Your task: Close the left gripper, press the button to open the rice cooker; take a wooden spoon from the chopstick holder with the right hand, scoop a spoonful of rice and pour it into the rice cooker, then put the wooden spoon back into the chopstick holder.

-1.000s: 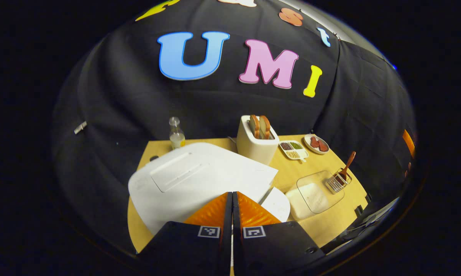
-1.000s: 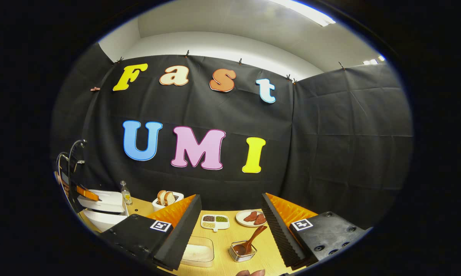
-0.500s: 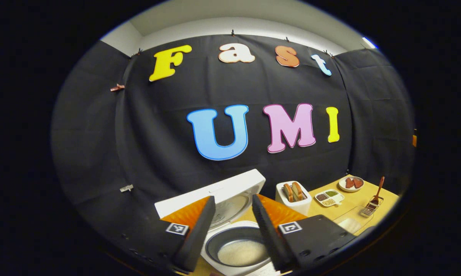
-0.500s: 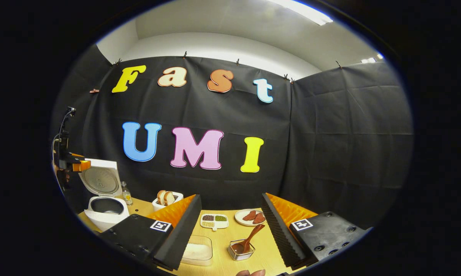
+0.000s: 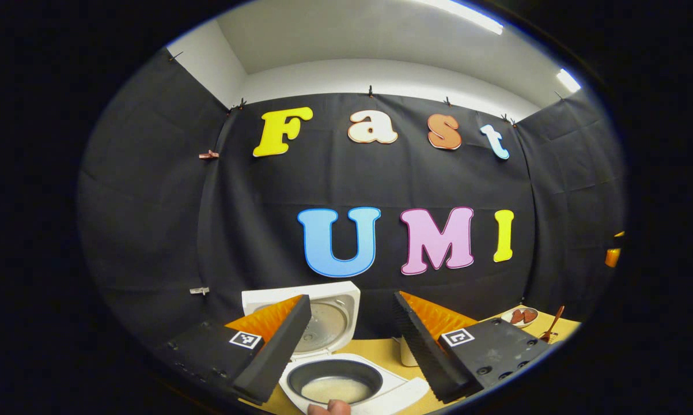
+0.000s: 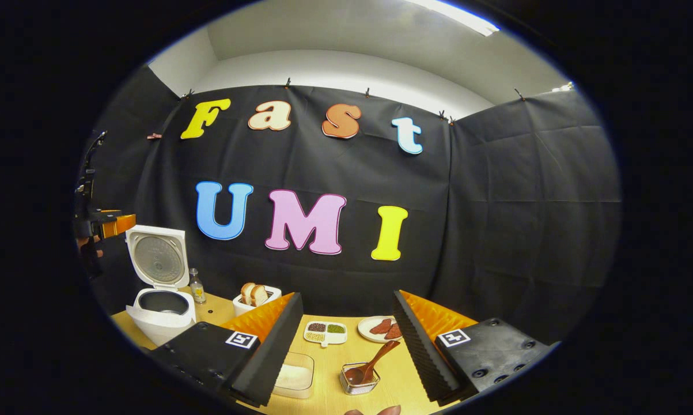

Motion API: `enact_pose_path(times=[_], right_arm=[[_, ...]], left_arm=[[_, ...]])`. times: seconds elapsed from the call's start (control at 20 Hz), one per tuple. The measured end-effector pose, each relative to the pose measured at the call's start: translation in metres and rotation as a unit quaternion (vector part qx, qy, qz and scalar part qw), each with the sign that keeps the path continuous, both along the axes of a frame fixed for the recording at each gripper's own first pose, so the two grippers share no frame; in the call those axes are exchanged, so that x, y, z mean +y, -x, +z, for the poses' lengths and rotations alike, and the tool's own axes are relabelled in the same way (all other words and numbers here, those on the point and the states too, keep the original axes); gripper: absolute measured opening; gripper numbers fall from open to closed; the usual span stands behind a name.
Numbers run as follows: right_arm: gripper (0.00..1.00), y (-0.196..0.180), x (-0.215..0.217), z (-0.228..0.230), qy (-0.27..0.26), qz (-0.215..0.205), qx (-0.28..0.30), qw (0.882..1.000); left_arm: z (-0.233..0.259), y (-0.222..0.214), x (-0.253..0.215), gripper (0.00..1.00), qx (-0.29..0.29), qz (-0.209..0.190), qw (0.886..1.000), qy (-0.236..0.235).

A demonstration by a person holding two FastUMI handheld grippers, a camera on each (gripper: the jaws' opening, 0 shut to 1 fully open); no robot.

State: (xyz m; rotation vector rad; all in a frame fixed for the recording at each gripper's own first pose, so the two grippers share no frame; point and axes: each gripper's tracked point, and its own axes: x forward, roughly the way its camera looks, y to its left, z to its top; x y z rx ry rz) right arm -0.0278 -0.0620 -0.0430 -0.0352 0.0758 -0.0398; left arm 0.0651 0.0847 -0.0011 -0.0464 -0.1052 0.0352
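Observation:
The white rice cooker (image 6: pixel 161 311) stands at the table's left with its lid (image 6: pixel 156 258) swung upright. In the left gripper view its dark inner pot (image 5: pixel 333 380) holds some rice, just below my open left gripper (image 5: pixel 352 351). The left gripper (image 6: pixel 107 223) hangs above and left of the cooker in the right gripper view. My right gripper (image 6: pixel 346 346) is open and empty above the table. Between its fingers stands the wire chopstick holder (image 6: pixel 358 380) with the wooden spoon (image 6: pixel 372 360) leaning in it. A clear box of rice (image 6: pixel 294 374) lies left of the holder.
A toaster with bread slices (image 6: pixel 254 297), a small bottle (image 6: pixel 196 286), a divided dish of beans (image 6: pixel 325 331) and a plate of sausage slices (image 6: pixel 381 328) stand along the back of the wooden table (image 6: pixel 329 363). A fingertip (image 5: pixel 329 408) shows at the bottom edge.
The cooker's lid sprang up from closed to upright. My left gripper lifted off the cooker, tilted up and went from shut to open. The right gripper barely moved.

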Motion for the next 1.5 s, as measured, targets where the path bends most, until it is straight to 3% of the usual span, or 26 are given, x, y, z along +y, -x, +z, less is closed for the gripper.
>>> enact_pose_path(times=[0.35,0.6,0.9,1.1,1.2,1.25,1.3,1.4,1.45,1.5], right_arm=[[0.98,-0.021,-0.032,-0.054,-0.023,0.03,0.048,0.998],[0.98,-0.039,-0.065,-0.122,-0.059,0.043,0.114,0.991],[0.96,-0.07,-0.081,-0.213,-0.12,0.074,0.202,0.969],[0.94,-0.083,-0.092,-0.271,-0.149,0.065,0.257,0.953],[0.9,-0.089,-0.089,-0.294,-0.166,0.072,0.277,0.944],[0.77,-0.092,-0.086,-0.304,-0.176,0.075,0.284,0.939],[0.82,-0.096,-0.084,-0.313,-0.186,0.077,0.291,0.935],[0.7,-0.105,-0.082,-0.328,-0.204,0.072,0.302,0.929],[0.53,-0.11,-0.084,-0.332,-0.211,0.068,0.304,0.927],[0.45,-0.115,-0.083,-0.333,-0.22,0.065,0.298,0.927]], left_arm=[[-0.008,0.028,-0.064,0.98,0.017,0.017,1.0,0.004],[-0.021,0.035,-0.099,0.98,0.035,0.015,0.999,-0.003],[-0.036,0.034,-0.12,0.98,0.058,0.033,0.998,-0.013],[-0.046,0.033,-0.126,0.98,0.076,0.046,0.996,-0.022],[-0.05,0.032,-0.128,0.98,0.083,0.051,0.995,-0.017],[-0.051,0.033,-0.128,0.98,0.086,0.055,0.995,-0.015],[-0.053,0.033,-0.128,0.98,0.089,0.058,0.994,-0.016],[-0.058,0.034,-0.127,0.98,0.095,0.065,0.993,-0.02],[-0.06,0.034,-0.126,0.98,0.098,0.068,0.993,-0.02],[-0.062,0.035,-0.125,0.98,0.101,0.071,0.992,-0.018]])
